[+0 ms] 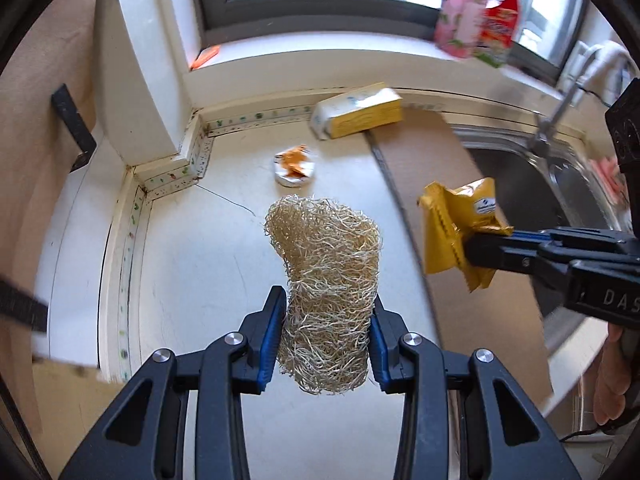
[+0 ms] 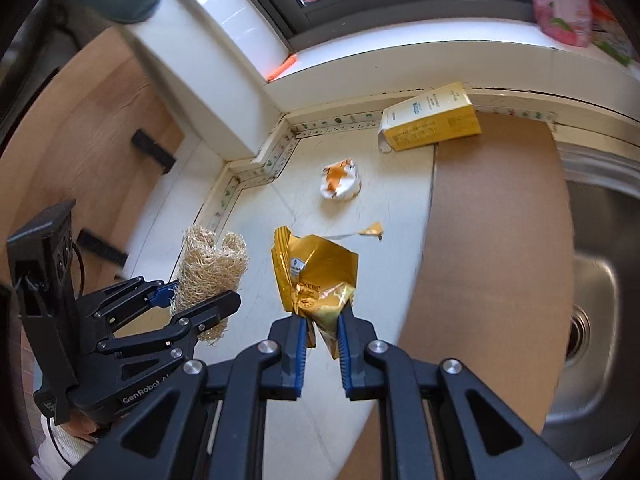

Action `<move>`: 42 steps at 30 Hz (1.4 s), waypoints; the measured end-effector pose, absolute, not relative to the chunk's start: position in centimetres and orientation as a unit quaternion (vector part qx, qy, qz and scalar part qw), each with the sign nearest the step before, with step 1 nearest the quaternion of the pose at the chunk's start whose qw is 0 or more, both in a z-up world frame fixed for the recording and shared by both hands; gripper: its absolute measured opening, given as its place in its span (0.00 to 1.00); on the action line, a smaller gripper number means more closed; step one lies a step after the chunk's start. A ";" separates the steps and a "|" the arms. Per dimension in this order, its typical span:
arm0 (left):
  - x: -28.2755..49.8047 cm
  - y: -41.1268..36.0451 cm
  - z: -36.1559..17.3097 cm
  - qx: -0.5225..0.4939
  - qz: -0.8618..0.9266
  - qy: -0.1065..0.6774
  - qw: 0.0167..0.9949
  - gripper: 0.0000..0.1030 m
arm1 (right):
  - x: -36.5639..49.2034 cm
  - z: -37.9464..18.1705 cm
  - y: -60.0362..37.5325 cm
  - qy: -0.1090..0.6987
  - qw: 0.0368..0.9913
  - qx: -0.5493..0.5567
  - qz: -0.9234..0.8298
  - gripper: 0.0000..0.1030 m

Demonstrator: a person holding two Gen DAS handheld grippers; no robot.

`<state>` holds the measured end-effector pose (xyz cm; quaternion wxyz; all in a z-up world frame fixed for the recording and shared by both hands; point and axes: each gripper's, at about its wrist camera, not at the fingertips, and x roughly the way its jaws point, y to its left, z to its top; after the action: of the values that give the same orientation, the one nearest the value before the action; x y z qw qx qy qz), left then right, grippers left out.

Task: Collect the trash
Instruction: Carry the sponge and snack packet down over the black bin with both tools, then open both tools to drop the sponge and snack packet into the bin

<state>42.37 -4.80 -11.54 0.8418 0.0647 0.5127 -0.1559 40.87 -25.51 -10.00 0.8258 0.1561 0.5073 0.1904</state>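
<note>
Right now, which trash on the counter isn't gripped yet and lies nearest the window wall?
The yellow carton, lying on its side against the back edge. The crumpled white-orange wrapper and small yellow scrap sit nearer the grippers.

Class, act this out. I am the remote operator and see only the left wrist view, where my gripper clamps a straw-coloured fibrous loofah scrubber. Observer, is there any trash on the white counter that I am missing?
Observer: Yes. A small torn yellow wrapper scrap lies on the white counter, between the crumpled white-and-orange wrapper and the gold foil snack packet pinched in the right gripper.
Operator: I see only the near part of the sink. What else shows?
Observer: The round drain hole shows in the basin of the steel sink, to the right of the brown cardboard sheet.
</note>
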 end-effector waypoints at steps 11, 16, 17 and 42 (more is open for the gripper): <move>26.7 -5.9 -7.8 0.058 -0.216 0.486 0.845 0.35 | 24.1 -6.4 -23.1 0.472 0.855 0.150 0.156 0.12; 21.1 -4.7 -8.9 0.042 -0.233 0.493 0.837 0.35 | 18.6 -7.5 -22.2 0.477 0.855 0.151 0.134 0.12; 20.3 -4.3 -9.2 0.042 -0.234 0.493 0.837 0.35 | 17.5 -7.8 -22.0 0.479 0.855 0.150 0.128 0.12; 9.5 -2.9 -31.1 -0.002 -0.195 0.628 0.753 0.35 | 6.9 -28.1 -20.6 0.621 0.765 0.148 0.089 0.12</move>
<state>9.47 -2.86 -31.15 0.7531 -0.0018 0.6284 -0.1946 6.88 -20.63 -28.08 0.7648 0.1481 0.6206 0.0894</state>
